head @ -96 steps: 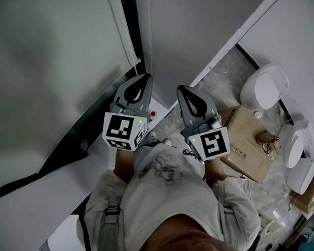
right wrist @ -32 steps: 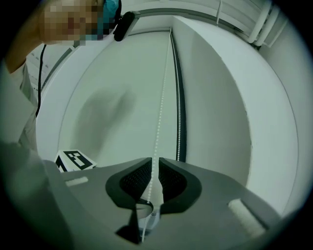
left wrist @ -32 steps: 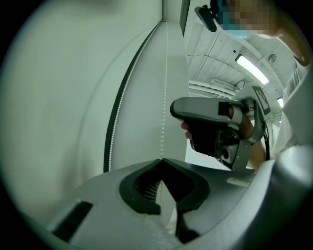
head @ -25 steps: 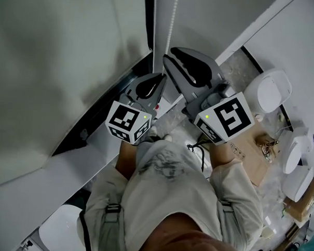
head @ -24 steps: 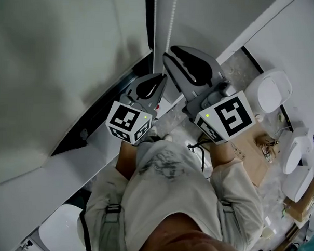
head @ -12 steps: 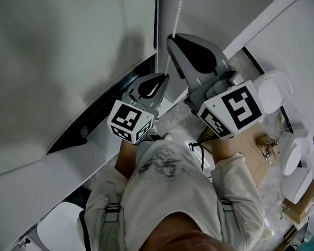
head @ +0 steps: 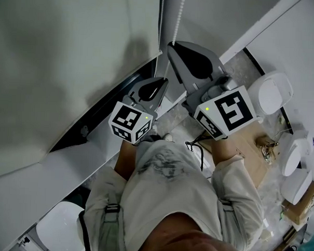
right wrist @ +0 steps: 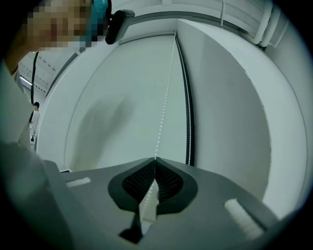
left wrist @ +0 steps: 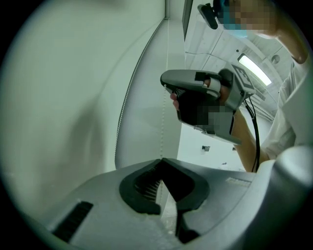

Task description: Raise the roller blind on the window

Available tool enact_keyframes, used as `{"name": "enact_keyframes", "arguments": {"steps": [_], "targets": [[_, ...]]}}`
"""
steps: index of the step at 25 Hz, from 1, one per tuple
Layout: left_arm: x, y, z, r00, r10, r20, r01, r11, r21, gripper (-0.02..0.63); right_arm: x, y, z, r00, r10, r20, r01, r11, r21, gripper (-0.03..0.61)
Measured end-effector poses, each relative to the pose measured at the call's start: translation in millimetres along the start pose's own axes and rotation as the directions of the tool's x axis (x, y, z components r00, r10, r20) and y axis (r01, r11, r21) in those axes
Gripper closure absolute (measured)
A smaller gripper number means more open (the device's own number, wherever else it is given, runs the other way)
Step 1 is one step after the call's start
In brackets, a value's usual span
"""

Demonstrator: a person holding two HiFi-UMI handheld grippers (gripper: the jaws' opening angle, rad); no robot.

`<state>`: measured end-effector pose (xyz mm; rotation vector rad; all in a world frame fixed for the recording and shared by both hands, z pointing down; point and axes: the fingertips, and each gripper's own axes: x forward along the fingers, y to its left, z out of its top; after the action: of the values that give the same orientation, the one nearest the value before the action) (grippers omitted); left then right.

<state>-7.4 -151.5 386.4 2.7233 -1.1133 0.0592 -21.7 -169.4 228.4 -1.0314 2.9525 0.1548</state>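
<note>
The pale roller blind (head: 66,56) fills the left of the head view, and its white bead chain (head: 177,19) hangs beside its right edge. My right gripper (head: 171,45) is the higher one and is shut on that chain, which runs into its closed tips (right wrist: 155,158). Just below and to the left, my left gripper (head: 162,81) has its jaws together. In the left gripper view a beaded strand (left wrist: 163,117) comes down from the right gripper (left wrist: 168,88) to the left one's tips (left wrist: 161,159). A second strand (right wrist: 188,122) hangs beside the held one.
The white window sill (head: 66,181) runs under the blind. On the floor to the right lie a cardboard box (head: 252,152) and several round white fixtures (head: 270,93). A white stool (head: 56,235) stands at the lower left, by my legs.
Since the earliest frame both grippers have come up from the sill to the chain. Over the last second the right gripper sits slightly higher in view; the left has barely moved.
</note>
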Motion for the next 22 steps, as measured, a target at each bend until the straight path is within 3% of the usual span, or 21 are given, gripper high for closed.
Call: {"name": "enact_keyframes", "arguments": {"steps": [6,22], "targets": [[-0.1,3.1,-17.6,1.0,-0.004,0.018,0.004,1.0,-0.015,0.601,-2.5,2.5,-17.9,1.0,0.001,0.019,-0.001,1.0,0.006,0.568],[-1.2,8.2,-76.8,0.997,0.023,-0.069,-0.025,0.999,-0.029,0.601,-10.4,18.5,-73.9,0.999,0.032,-0.034,-0.031,0.999,0.028,0.568]]}}
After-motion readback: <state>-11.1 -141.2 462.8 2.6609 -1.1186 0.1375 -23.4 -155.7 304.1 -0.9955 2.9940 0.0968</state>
